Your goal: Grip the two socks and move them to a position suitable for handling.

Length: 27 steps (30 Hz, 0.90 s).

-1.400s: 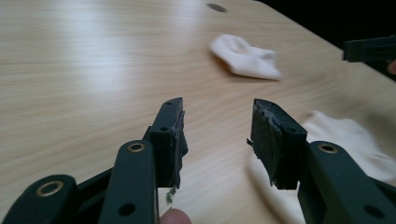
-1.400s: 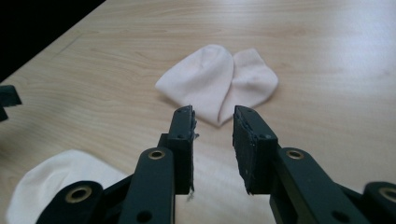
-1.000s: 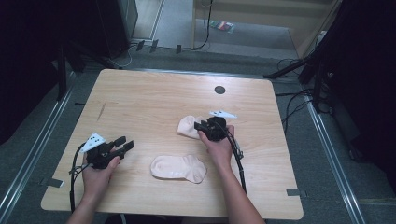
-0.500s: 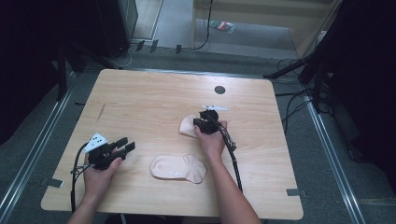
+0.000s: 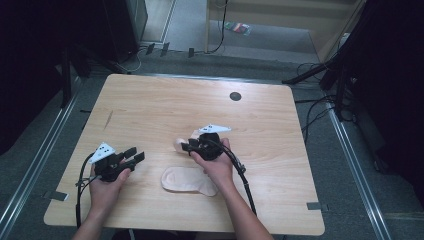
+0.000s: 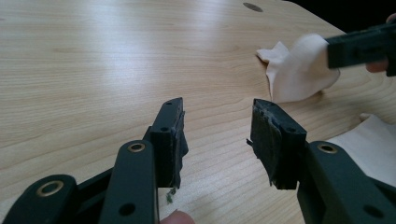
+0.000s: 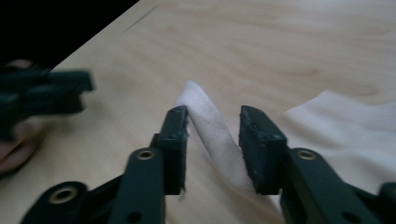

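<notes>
Right gripper (image 7: 210, 140) has just been opening, its pads straddling a raised fold of the far sock (image 7: 210, 126) (not pinching), near the desk (image 5: 150, 110) centre; left gripper (image 5: 134, 156) idles released, well apart.

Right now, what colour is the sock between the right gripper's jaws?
Pale cream, almost white: the sock shows best in the right gripper view.

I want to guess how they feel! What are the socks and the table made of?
The sock by the right gripper looks like soft, pale cream knit fabric: it folds and bunches up. The flat sock seems the same matte cloth. The table looks like light wood or wood-look laminate: grain lines and a faint sheen.
</notes>
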Each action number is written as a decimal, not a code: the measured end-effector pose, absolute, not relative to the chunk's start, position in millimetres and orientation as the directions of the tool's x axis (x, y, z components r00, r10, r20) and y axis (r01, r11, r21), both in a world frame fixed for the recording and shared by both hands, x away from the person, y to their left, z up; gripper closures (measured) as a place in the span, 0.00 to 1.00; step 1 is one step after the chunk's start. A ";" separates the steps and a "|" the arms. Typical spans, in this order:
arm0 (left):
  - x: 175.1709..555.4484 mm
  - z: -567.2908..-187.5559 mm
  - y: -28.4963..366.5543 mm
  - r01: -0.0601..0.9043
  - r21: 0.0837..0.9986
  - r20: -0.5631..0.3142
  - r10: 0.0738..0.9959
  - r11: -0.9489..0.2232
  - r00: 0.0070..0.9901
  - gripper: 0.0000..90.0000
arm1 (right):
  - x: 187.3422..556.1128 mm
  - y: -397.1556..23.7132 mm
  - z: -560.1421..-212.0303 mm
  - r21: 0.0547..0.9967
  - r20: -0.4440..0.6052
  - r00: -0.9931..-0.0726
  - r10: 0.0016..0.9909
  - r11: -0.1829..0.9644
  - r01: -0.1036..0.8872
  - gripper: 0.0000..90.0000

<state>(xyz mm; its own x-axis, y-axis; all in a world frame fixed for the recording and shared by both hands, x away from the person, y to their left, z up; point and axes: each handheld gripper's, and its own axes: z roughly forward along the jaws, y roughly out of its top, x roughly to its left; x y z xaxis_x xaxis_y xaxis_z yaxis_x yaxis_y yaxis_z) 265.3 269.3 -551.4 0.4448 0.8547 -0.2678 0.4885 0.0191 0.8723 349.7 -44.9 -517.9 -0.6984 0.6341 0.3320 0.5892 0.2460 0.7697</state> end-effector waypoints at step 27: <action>276.6 -531.5 201.7 0.604 0.792 -0.285 0.824 -0.085 0.490 0.59 | 418.0 -85.1 -533.4 0.772 0.175 -0.514 0.839 0.207 0.601 0.62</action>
